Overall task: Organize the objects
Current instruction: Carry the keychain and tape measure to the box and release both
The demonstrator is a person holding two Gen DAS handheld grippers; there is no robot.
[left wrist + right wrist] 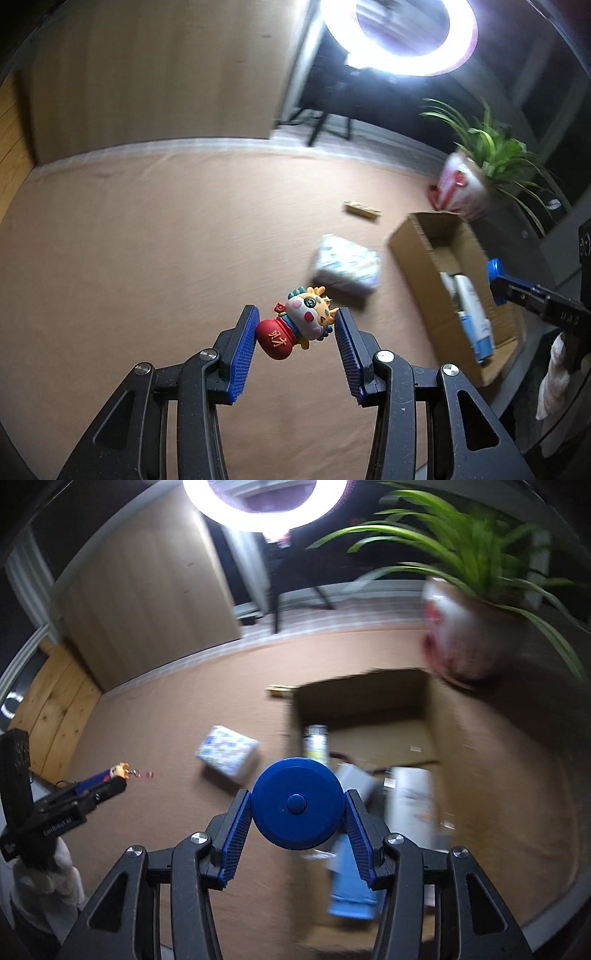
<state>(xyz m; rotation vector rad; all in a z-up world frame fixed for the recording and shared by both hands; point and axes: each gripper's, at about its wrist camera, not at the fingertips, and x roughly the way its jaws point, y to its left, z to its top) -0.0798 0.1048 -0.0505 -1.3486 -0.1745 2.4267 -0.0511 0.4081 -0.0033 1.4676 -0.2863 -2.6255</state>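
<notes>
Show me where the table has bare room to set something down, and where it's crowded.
The widest bare patch is the brown table left of the patterned pack, back to the wall panel. A narrower strip lies between the pack and wooden block. The cardboard box is crowded.

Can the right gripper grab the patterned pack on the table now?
Probably not: the right gripper is shut on a blue disc. The pack lies clear on the table, beside the box.

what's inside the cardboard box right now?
Inside the cardboard box: a white bottle, a tall slim tube, a grey pack and a light-blue item. Blur hides labels; the blue disc in the right gripper covers part.
</notes>
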